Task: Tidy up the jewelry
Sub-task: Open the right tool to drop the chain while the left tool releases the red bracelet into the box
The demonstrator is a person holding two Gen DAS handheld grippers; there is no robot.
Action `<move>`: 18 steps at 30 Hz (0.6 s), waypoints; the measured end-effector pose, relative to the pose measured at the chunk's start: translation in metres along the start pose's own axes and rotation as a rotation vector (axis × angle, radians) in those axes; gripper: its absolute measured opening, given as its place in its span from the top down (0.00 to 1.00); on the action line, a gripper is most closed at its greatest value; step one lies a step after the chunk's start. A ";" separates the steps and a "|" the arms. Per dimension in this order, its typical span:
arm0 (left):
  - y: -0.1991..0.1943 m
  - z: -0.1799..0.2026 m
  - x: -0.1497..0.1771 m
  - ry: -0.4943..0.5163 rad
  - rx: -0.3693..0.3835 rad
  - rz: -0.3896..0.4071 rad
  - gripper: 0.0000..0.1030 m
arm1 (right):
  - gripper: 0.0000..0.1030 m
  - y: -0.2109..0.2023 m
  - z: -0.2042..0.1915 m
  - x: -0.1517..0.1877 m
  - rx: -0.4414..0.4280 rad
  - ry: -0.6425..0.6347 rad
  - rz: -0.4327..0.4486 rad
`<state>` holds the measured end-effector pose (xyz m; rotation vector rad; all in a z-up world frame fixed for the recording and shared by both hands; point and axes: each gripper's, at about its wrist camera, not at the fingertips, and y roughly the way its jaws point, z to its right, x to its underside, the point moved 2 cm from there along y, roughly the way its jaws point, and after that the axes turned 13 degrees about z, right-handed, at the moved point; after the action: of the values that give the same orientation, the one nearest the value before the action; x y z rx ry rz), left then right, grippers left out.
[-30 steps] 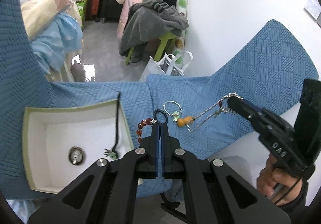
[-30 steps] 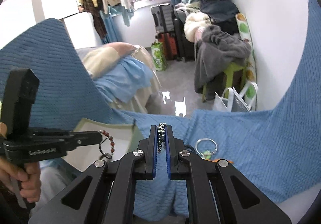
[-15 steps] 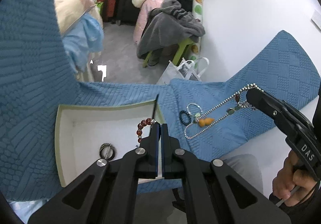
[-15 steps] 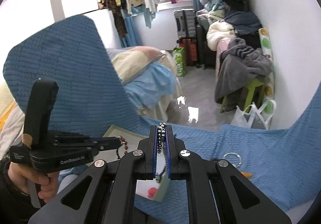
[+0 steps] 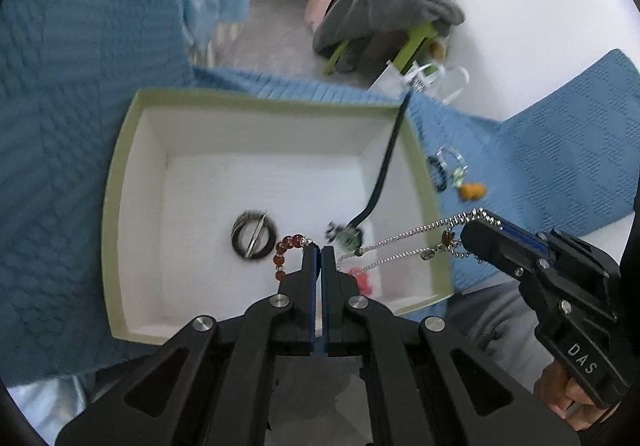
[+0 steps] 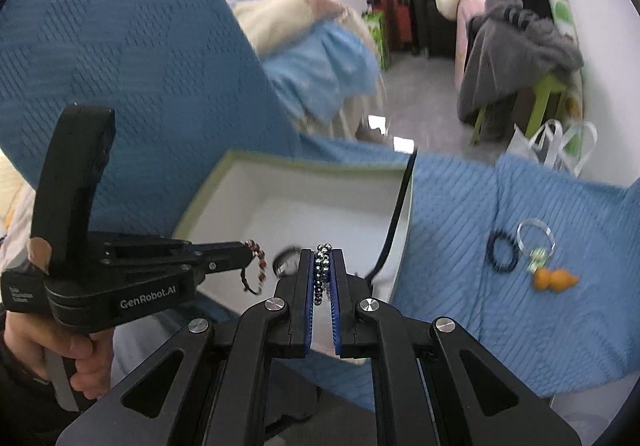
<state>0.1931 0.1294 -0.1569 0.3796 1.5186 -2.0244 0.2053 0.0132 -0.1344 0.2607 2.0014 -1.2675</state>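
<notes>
Over white box (image 5: 120, 174) – left gripper (image 5: 318, 252) clamped on red-bead bracelet (image 5: 286, 246); right gripper (image 6: 324, 258) clamped on silver ball-chain necklace (image 5: 400, 242).

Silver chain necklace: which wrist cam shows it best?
Left wrist view. The silver chain necklace hangs in full from the right hand-held gripper over the box. The right wrist view shows only a few beads pinched between its fingers.

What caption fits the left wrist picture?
Left gripper lowers a red bead bracelet into the white box; right gripper brings a silver chain.
</notes>
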 end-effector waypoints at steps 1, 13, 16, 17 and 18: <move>0.003 -0.002 0.004 -0.004 -0.005 -0.007 0.99 | 0.95 0.003 0.001 0.004 -0.001 0.003 -0.010; 0.008 0.004 0.004 -0.032 -0.003 -0.020 0.98 | 0.90 0.013 -0.001 0.023 -0.008 -0.033 -0.070; -0.002 0.005 -0.002 -0.036 -0.004 0.008 0.89 | 0.77 0.002 -0.003 0.014 -0.025 -0.056 -0.033; -0.007 0.008 -0.006 -0.036 -0.012 0.026 0.72 | 0.75 -0.004 -0.004 0.011 -0.029 -0.064 -0.016; -0.012 0.010 -0.008 -0.034 -0.013 0.044 0.64 | 0.74 -0.009 -0.005 0.007 -0.030 -0.072 0.000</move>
<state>0.1935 0.1247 -0.1406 0.3681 1.4892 -1.9770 0.1929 0.0111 -0.1316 0.1979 1.9581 -1.2290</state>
